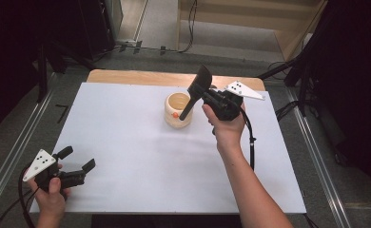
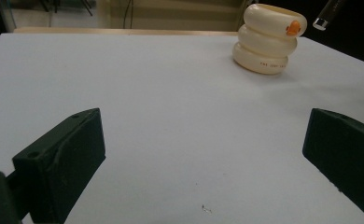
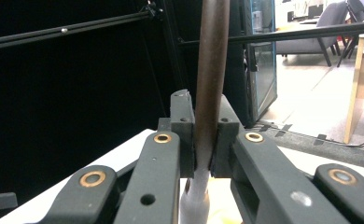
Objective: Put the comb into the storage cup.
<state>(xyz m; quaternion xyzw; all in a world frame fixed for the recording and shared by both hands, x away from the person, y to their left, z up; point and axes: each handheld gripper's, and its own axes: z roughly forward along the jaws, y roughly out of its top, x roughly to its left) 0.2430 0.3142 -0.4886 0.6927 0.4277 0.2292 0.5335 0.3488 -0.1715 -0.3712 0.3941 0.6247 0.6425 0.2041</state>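
Note:
A cream cup (image 1: pixel 178 110) (image 2: pixel 268 39), ribbed in three rings with an orange spot, stands on the white table (image 1: pixel 126 161) right of centre at the back. My right gripper (image 1: pixel 201 96) (image 3: pixel 207 126) is just right of the cup, shut on the dark handle of a black spatula (image 1: pixel 199 85) (image 3: pixel 211 70). The blade points up and back. The handle's pale end (image 2: pixel 326 13) hangs by the cup's rim; whether it is inside I cannot tell. My left gripper (image 1: pixel 78 158) (image 2: pixel 203 149) rests at the front left corner, open and holding nothing, and points towards the cup.
A strip of wooden tabletop (image 1: pixel 141 76) shows behind the white sheet. Metal rails (image 1: pixel 17 142) run along both sides of the table. Dark stands and cables (image 1: pixel 293 71) sit beyond the back right corner.

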